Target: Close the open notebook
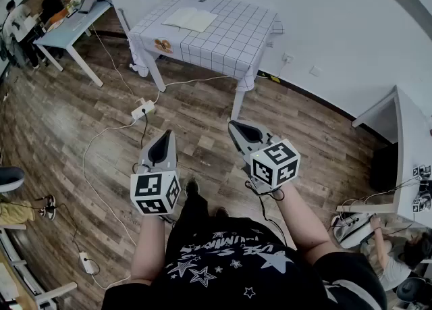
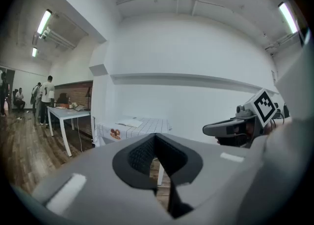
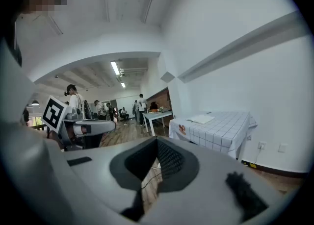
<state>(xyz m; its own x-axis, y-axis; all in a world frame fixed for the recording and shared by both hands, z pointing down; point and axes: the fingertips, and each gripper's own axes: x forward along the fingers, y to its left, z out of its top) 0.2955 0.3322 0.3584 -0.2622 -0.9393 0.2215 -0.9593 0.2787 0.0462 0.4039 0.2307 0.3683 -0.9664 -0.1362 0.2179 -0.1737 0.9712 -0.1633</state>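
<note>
Wooden floor [image 1: 202, 109] separates notebook [image 1: 190, 18] from both closed grippers [image 1: 165, 134] [image 1: 234, 125].

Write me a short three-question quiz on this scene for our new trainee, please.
1. True or false: the open notebook lies on the checked-cloth table.
2. What does the left gripper hold? A) the notebook B) a cable C) nothing
3. Fill in: the jaws of the right gripper are ____.

Key: 1 true; 2 C; 3 shut.
</note>
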